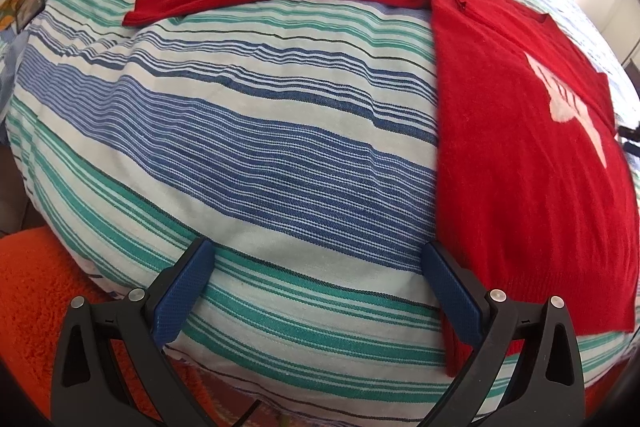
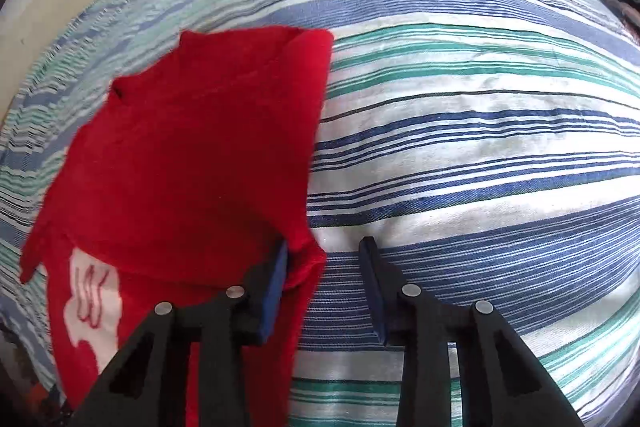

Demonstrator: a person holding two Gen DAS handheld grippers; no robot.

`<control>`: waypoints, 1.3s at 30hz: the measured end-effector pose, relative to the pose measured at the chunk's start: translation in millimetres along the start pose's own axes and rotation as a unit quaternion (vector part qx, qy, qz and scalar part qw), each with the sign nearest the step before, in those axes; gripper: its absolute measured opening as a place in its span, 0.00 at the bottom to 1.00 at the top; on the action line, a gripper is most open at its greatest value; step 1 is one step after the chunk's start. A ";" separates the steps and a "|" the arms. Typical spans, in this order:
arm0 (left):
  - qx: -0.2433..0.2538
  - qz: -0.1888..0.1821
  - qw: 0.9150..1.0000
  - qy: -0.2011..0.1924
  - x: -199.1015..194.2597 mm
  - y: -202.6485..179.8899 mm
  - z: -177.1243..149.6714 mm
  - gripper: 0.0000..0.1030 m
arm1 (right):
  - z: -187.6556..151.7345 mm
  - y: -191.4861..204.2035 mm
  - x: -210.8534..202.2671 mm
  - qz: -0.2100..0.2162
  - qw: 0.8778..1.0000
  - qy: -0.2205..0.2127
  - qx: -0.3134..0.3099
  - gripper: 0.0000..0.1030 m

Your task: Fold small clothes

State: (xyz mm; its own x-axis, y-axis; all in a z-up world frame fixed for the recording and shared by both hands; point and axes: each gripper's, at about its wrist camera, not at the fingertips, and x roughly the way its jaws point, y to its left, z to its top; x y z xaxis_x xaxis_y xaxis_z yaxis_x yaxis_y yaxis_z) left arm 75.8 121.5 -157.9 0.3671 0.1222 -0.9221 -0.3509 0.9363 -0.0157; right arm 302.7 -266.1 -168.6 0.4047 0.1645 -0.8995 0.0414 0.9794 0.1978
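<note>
Right gripper [image 2: 324, 247] fingers parted, angled down over sweater [image 2: 192, 155] edge, left gripper [image 1: 316, 251] released.

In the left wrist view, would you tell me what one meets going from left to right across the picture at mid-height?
Striped bedcover → red sweater, its body lying flat with a white motif towards its right side. The sweater's one stretched-out sleeve runs leftwards further up, so it is left out of the order.
</note>
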 end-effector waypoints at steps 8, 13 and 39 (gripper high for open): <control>-0.007 -0.003 1.000 0.000 -0.9 2.1 -0.3 0.99 | -60.5 -35.8 -91.4 -0.027 0.994 -0.099 -0.033 0.62; -0.003 0.006 1.000 -0.003 0.2 -1.7 -1.3 0.99 | -115.2 -77.6 -99.8 -0.043 0.993 -0.113 0.010 0.62; 0.001 0.013 1.000 -0.004 0.8 -4.8 -2.1 0.99 | -155.0 -86.9 -70.3 -0.026 0.992 -0.126 0.004 0.92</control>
State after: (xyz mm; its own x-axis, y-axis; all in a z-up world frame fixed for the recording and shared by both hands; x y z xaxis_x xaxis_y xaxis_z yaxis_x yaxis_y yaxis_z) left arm 76.0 116.4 -159.4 0.3641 0.1486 -0.9194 -0.3590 0.9333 0.0087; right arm 129.1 -344.7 -182.9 0.6171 0.0790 -0.7829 0.0754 0.9844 0.1588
